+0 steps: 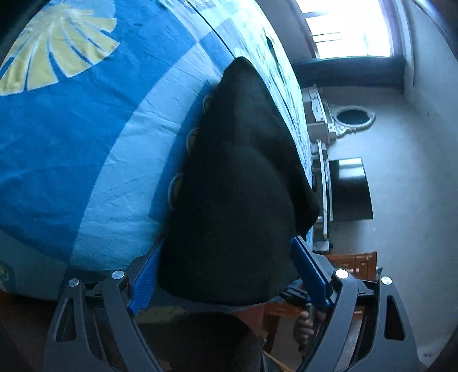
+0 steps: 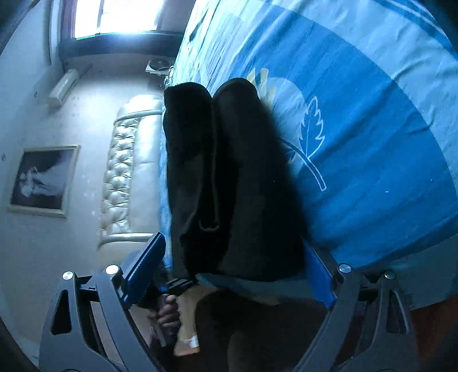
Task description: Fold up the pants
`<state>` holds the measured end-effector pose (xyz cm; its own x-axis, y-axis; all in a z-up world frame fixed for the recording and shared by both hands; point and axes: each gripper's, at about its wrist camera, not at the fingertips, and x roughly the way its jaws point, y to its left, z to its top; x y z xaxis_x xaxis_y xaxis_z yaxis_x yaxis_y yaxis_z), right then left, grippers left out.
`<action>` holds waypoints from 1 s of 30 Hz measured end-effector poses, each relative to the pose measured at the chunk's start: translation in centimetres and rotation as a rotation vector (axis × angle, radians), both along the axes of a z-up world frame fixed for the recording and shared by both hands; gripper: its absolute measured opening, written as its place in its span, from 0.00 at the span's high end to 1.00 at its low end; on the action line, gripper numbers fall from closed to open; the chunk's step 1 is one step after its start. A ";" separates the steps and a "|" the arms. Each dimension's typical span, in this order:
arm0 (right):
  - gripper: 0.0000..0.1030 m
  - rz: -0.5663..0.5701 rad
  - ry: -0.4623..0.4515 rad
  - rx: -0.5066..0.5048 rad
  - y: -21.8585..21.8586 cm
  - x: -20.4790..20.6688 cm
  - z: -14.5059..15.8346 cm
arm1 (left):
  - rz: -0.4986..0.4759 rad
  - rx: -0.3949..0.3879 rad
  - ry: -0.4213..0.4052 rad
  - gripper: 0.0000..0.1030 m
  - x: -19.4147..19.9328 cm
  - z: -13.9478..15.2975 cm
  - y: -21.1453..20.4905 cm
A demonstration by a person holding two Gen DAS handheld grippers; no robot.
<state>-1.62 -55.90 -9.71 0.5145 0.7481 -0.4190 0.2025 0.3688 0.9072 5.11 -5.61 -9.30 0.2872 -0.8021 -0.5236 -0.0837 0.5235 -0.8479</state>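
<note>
Black pants [image 1: 240, 183] lie on a blue bedsheet [image 1: 86, 143] near the bed's edge. In the left wrist view the dark cloth fills the space between the blue fingers [image 1: 307, 269] of my left gripper [image 1: 226, 271], whose jaws stand wide apart around its near end. In the right wrist view the pants [image 2: 229, 177] show as two long dark legs side by side. My right gripper [image 2: 232, 274] also stands wide open around their near end, with one blue finger [image 2: 146, 263] on the left.
The sheet carries leaf prints [image 2: 309, 137] and a yellow fan shape [image 1: 60, 43]. A tufted headboard [image 2: 128, 171], a framed picture [image 2: 43, 180], a bright window [image 1: 349, 25], a dark screen [image 1: 349, 189] and wooden furniture [image 1: 355, 263] stand beyond the bed.
</note>
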 end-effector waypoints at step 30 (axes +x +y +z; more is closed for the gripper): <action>0.73 0.107 -0.082 -0.106 4.1 3.5 0.9 | 0.033 0.154 -0.140 0.67 -0.2 2.6 1.2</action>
